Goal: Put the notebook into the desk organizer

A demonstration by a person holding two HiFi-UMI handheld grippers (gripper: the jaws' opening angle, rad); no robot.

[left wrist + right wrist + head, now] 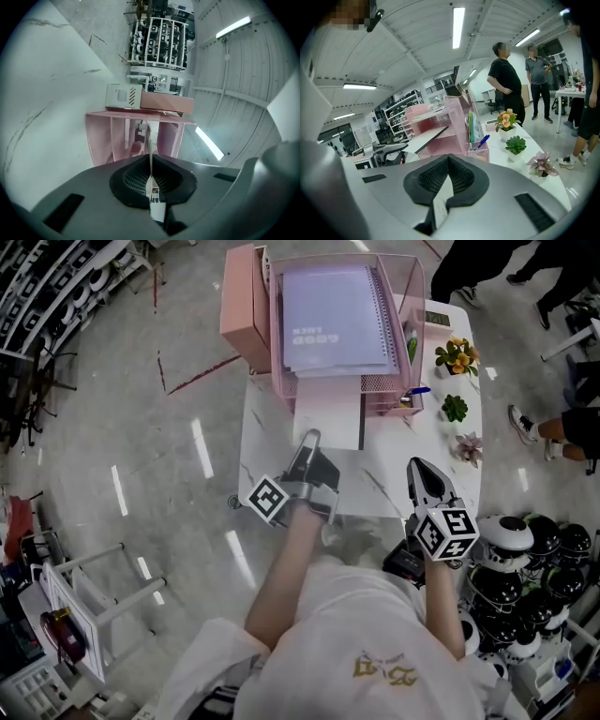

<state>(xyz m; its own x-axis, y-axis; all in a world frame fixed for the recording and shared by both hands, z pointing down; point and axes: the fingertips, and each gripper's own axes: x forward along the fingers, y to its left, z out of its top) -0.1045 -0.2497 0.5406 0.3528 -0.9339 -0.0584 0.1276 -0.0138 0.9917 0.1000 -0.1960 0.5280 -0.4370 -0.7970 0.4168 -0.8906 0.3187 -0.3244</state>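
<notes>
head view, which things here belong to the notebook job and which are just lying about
Job: notebook, desk organizer, left gripper, right gripper.
Lying about: pink box, blue pen, yellow flowers, green succulent, pink-leaved plant.

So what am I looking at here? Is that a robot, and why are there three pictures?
There is no robot. A person holds a two-jaw gripper in each hand. The head view comes from a camera on the person's head, looking steeply down. The other two come from cameras riding on each gripper, looking along its jaws. The left gripper and the right gripper both have their jaws together and hold nothing. On the white table stands a pink desk organizer, with a purple spiral notebook lying flat in its top tray. Beside it are small potted plants, and a blue pen stands in its side compartment.
</notes>
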